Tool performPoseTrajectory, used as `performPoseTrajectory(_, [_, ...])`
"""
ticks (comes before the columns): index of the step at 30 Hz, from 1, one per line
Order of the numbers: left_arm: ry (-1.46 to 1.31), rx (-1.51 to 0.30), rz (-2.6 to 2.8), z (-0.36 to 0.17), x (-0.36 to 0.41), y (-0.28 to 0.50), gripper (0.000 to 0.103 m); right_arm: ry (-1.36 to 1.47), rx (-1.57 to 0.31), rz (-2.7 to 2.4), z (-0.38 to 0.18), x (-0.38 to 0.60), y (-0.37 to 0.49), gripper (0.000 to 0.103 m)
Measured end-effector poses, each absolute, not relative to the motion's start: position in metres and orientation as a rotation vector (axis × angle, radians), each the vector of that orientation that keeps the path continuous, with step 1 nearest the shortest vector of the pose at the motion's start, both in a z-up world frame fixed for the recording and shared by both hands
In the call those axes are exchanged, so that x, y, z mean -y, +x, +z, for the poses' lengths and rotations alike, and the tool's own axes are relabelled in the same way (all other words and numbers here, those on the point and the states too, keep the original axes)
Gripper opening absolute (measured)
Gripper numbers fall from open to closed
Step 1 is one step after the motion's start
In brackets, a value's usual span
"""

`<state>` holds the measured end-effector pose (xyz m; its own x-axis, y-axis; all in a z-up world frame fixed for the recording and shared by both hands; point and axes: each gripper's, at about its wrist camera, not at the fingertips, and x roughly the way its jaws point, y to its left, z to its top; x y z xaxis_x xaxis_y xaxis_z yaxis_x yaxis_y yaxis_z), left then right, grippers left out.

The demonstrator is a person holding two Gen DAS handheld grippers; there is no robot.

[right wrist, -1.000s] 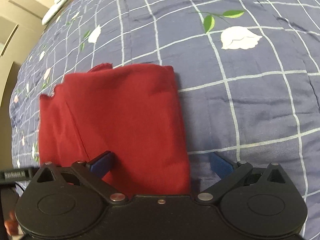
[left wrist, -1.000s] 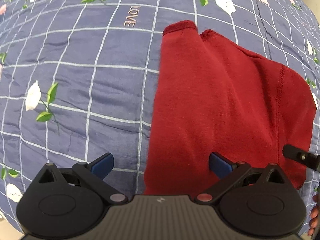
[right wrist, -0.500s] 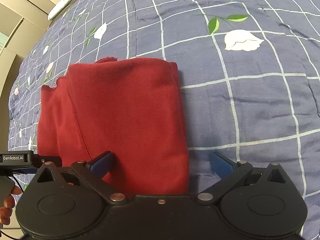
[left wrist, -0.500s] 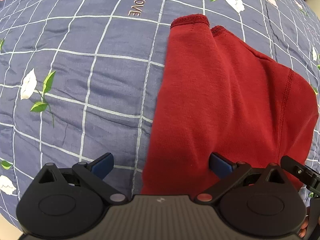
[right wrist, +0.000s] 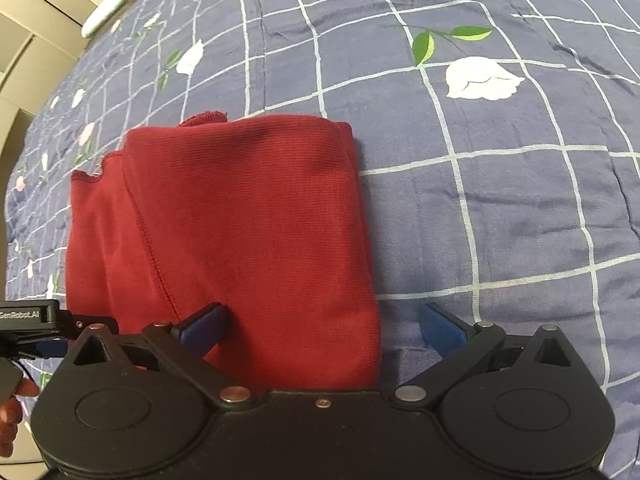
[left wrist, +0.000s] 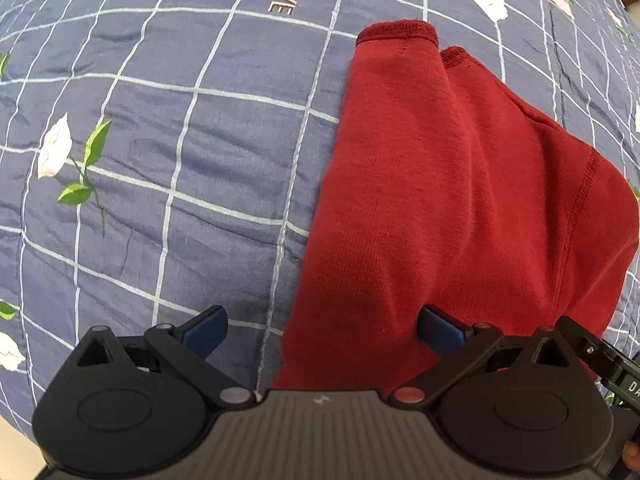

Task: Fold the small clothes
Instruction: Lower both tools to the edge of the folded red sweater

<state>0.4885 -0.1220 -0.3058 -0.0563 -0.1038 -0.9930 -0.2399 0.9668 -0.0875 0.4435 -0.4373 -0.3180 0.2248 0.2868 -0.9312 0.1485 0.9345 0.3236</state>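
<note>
A folded red knit garment (left wrist: 460, 208) lay flat on a blue-grey quilt (left wrist: 180, 152) printed with a white grid, white flowers and the word LOVE. Seen from the left wrist, two ribbed cuffs sat side by side at the garment's far edge, and a stitched seam ran down its right part.

The left gripper (left wrist: 324, 330) was held low over the near edge of the garment, its jaws spread wide and holding nothing; the left blue pad (left wrist: 206, 332) stood over bare quilt and the right pad over red fabric, straddling the garment's left edge.

The right gripper (right wrist: 322, 328) was likewise wide and empty, straddling the garment's right edge (right wrist: 248, 240), left pad over cloth, right pad (right wrist: 442, 328) over quilt. Each gripper's body showed at the edge of the other's view, with fingertips (right wrist: 12, 412) of the person's hand at the lower left of the right wrist view.
</note>
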Motion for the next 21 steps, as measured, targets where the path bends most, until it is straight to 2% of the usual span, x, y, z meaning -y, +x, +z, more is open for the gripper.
performPoseTrajectory(18, [-0.163, -1.650, 0.087, -0.294, 0.147, 0.504, 0.102, 0.357, -1.469, 0.027, -0.319, 0.433, 0.459, 0.103])
performPoseTrajectory(21, [-0.144, -1.633, 0.054, -0.288, 0.157, 0.506, 0.091, 0.342, -1.461, 0.018, -0.317, 0.430, 0.458, 0.101])
